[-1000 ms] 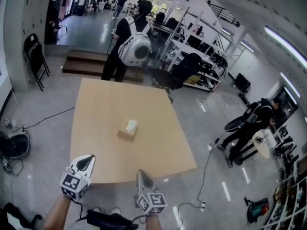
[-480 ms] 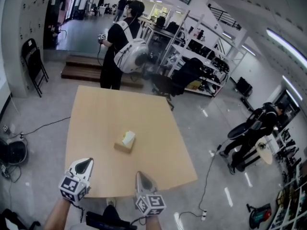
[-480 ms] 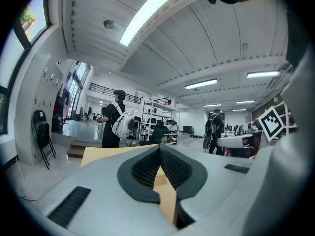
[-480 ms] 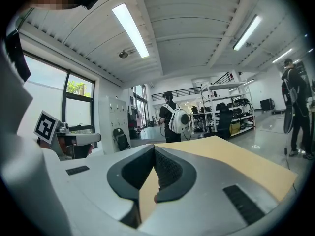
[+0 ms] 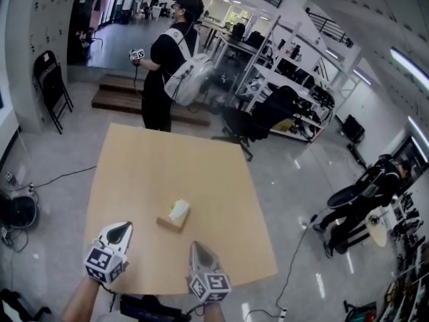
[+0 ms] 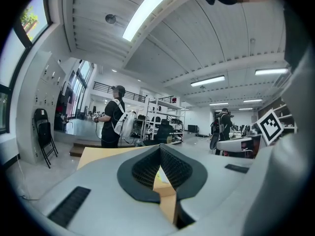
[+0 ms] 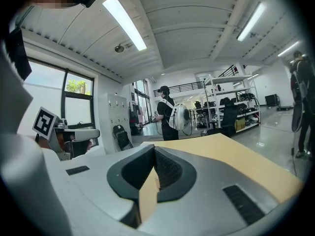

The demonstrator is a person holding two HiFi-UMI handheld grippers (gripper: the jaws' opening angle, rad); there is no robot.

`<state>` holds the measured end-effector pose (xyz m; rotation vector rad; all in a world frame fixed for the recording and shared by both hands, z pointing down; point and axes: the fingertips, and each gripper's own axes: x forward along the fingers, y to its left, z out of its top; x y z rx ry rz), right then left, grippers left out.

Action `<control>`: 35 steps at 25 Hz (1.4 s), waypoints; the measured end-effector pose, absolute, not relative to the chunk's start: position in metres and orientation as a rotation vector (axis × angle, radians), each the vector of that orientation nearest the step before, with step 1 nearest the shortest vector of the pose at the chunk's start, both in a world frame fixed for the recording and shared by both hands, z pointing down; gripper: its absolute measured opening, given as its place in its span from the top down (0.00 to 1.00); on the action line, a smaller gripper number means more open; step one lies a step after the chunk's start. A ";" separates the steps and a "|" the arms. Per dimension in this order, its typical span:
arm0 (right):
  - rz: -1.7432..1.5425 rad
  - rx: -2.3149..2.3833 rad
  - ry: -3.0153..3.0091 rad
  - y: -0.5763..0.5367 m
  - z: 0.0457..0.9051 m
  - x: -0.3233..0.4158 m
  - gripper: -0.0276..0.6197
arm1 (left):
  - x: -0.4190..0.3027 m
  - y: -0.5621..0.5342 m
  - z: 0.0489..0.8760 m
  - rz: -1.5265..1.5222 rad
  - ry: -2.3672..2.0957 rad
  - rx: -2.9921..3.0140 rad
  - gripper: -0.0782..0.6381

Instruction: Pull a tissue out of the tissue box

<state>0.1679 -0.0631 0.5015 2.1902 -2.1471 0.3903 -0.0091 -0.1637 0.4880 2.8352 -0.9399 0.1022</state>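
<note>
Tissue box (image 5: 173,217) sits mid-way across the bench (image 5: 147,159), well ahead of the left tongs (image 5: 121,228) and right tongs (image 5: 199,246), both pinched shut and empty; this looks like the approach, and next one pair must open over the white tissue (image 5: 179,209).

Surface (image 5: 167,173) ahead of both jaws: pale wood-look top, smooth and matt. Tissue box (image 5: 169,222), ahead of the jaws on that surface: plain brown cardboard, dull, with a soft white paper tissue (image 5: 179,210) at its top. Left gripper (image 5: 120,229) and right gripper (image 5: 199,247): smooth matt grey plastic shells, with black ribbed rubbery-looking pads (image 6: 145,168) lining the jaws; floor (image 5: 288,173) beyond: glossy grey, mirroring the lights.
</note>
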 end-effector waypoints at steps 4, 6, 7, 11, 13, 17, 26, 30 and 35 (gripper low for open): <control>0.404 2.159 -2.159 -0.087 0.506 0.182 0.94 | 0.004 -0.187 0.492 0.113 -0.971 2.817 0.88; 0.409 2.153 -2.164 -0.097 0.508 0.189 0.94 | 0.011 -0.196 0.494 0.118 -0.979 2.804 0.88; 0.410 2.154 -2.163 -0.102 0.508 0.194 0.94 | 0.016 -0.198 0.495 0.123 -0.977 2.798 0.88; 0.429 2.134 -2.182 -0.120 0.515 0.210 0.94 | 0.028 -0.213 0.504 0.150 -1.008 2.779 0.88; 0.449 2.112 -2.200 -0.130 0.520 0.215 0.94 | 0.032 -0.220 0.508 0.158 -1.027 2.769 0.88; 0.483 2.097 -2.219 -0.144 0.527 0.230 0.94 | 0.039 -0.233 0.513 0.167 -1.079 2.750 0.88; 0.571 2.086 -2.221 -0.168 0.541 0.247 0.94 | 0.055 -0.251 0.518 0.213 -1.080 2.736 0.88; 0.619 2.065 -2.211 -0.172 0.557 0.246 0.94 | 0.065 -0.258 0.530 0.239 -1.050 2.730 0.88; 0.689 2.058 -2.176 -0.173 0.578 0.244 0.94 | 0.065 -0.257 0.555 0.286 -1.027 2.700 0.88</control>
